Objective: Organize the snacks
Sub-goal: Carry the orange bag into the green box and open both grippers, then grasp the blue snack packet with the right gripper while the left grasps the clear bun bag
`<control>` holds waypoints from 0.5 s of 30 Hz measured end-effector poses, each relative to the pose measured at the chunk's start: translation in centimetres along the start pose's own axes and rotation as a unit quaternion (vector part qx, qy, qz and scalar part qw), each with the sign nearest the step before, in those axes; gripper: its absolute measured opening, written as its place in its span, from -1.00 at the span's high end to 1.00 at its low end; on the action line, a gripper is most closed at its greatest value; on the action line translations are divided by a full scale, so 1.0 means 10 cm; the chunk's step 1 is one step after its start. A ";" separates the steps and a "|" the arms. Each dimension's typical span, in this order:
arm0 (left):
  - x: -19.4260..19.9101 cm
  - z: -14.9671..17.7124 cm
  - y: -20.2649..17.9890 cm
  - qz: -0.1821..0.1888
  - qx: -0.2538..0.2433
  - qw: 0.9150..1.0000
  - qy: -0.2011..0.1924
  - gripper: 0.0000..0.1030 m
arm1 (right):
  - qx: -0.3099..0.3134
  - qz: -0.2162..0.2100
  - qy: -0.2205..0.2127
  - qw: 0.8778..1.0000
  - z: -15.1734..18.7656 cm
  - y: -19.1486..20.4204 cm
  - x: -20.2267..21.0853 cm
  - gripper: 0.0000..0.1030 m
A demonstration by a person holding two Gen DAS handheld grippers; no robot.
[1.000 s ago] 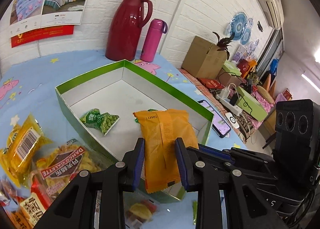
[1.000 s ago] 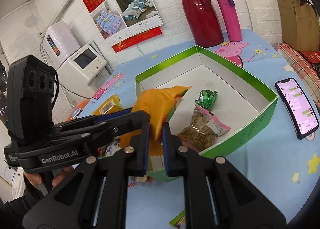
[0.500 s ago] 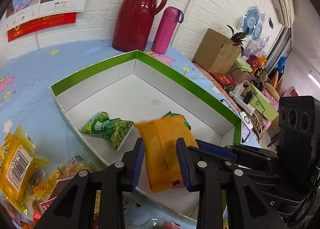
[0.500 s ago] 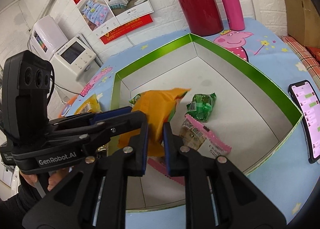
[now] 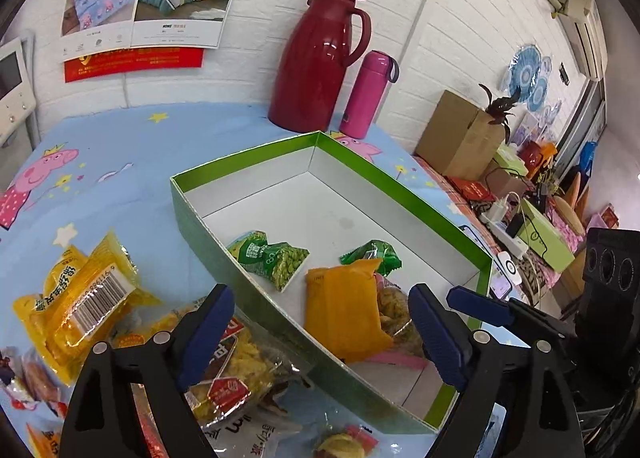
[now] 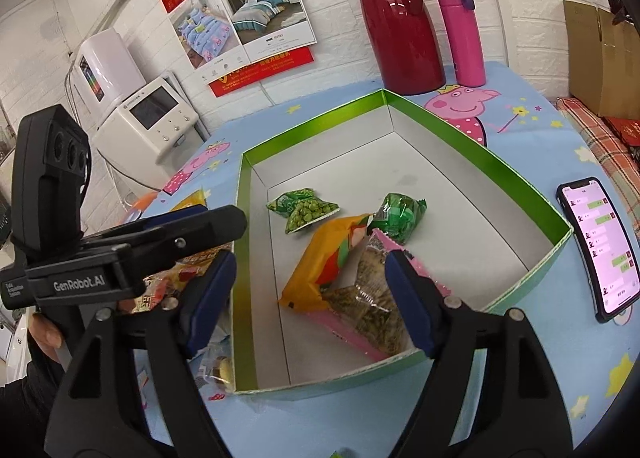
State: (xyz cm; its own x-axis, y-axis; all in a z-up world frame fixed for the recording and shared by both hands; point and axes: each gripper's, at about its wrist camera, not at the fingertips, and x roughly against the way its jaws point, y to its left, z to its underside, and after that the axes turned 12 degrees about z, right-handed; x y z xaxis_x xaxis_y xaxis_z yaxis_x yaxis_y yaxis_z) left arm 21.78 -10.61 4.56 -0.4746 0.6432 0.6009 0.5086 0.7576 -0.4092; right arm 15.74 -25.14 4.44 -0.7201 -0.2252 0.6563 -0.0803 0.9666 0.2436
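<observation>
A green-rimmed white box (image 5: 384, 174) (image 6: 472, 146) lies on the blue cartoon tablecloth. Inside it an orange packet (image 5: 344, 310) (image 6: 324, 258) rests flat, partly over a pink-edged clear packet (image 6: 376, 306). Two green pea packets (image 5: 272, 258) (image 6: 400, 214) lie behind them. My left gripper (image 5: 322, 334) hangs open over the box's near wall, the orange packet loose between and beyond its fingers. My right gripper (image 6: 308, 298) is open too, above the box's near end, holding nothing. Loose snacks sit left of the box: a yellow barcoded packet (image 5: 80, 298) and a clear crisp bag (image 5: 232, 362).
A red thermos jug (image 5: 320, 70) and a pink bottle (image 5: 368, 94) stand behind the box. A phone (image 6: 596, 246) lies to the box's right. A white appliance (image 6: 148, 122) stands off the table's left; a cardboard box (image 5: 456, 134) and clutter sit to the right.
My left gripper opened and let go of the orange packet, which now lies in the box. My right gripper, shut before, has opened. Both views pulled back a little.
</observation>
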 end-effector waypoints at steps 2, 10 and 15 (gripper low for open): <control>0.07 0.03 -0.06 -0.002 -0.007 1.000 -0.001 -0.76 | 0.003 -0.004 -0.005 1.000 0.02 0.04 0.09 -0.50; 0.51 0.25 -0.15 -0.069 -0.007 0.998 0.009 -0.76 | 0.009 -0.015 -0.036 0.999 0.21 0.15 0.60 -0.51; 0.82 0.57 -0.12 -0.077 -0.009 0.997 0.006 -0.76 | -0.001 -0.017 -0.041 0.999 0.46 0.11 0.85 -0.55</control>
State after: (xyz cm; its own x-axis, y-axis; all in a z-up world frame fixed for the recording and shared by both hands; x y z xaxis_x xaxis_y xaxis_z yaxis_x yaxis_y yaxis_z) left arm 13.20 -5.62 6.04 -0.5397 0.5188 0.6630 0.4438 0.8445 -0.2996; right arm 6.39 -25.48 7.02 -0.7712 -0.2465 0.5869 -0.1042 0.9584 0.2656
